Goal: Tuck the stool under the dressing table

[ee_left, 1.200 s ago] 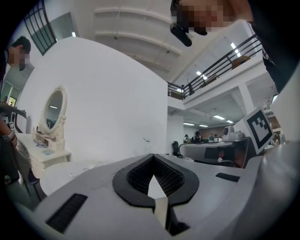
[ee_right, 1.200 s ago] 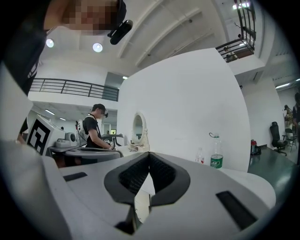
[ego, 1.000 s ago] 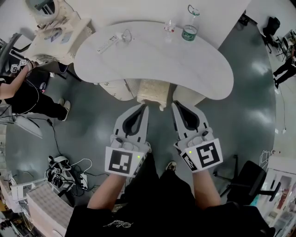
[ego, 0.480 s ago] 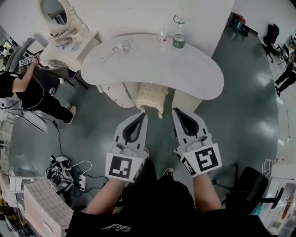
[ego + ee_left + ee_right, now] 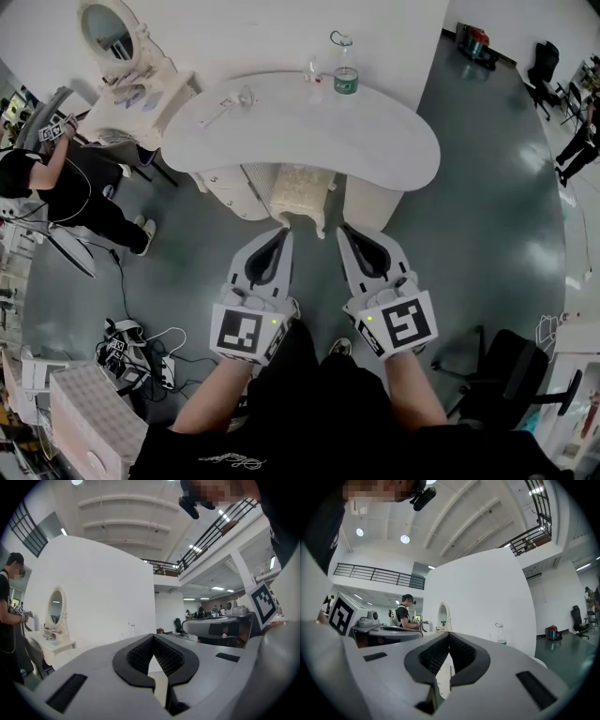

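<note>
Stool (image 5: 302, 187): cream seat, mostly under the table; only its front edge and two legs stuck out.
Stool and grippers: it stood on the floor just ahead of both tips, in line with the gap between the two grippers. From above I could not tell if it touched them.
Left gripper (image 5: 283, 232): clenched tight, with nothing in it.
Right gripper (image 5: 344, 229): clenched tight too, with nothing in it. It was beside the left one but apart from it.
Table (image 5: 394, 155): white, with a curved top like a bean, set against a white wall.
On the table: a bottle (image 5: 346, 75) with a green label and a small glass (image 5: 310, 67) just beside it, both at the far edge.
Floor (image 5: 487, 206): grey-green and shiny.
Room: an oval mirror (image 5: 110, 31) stood on another white table at the left. A person (image 5: 56, 183) in black stood near it. Cables (image 5: 127, 342) lay at the lower left, and a black chair (image 5: 511, 370) stood at the lower right.
</note>
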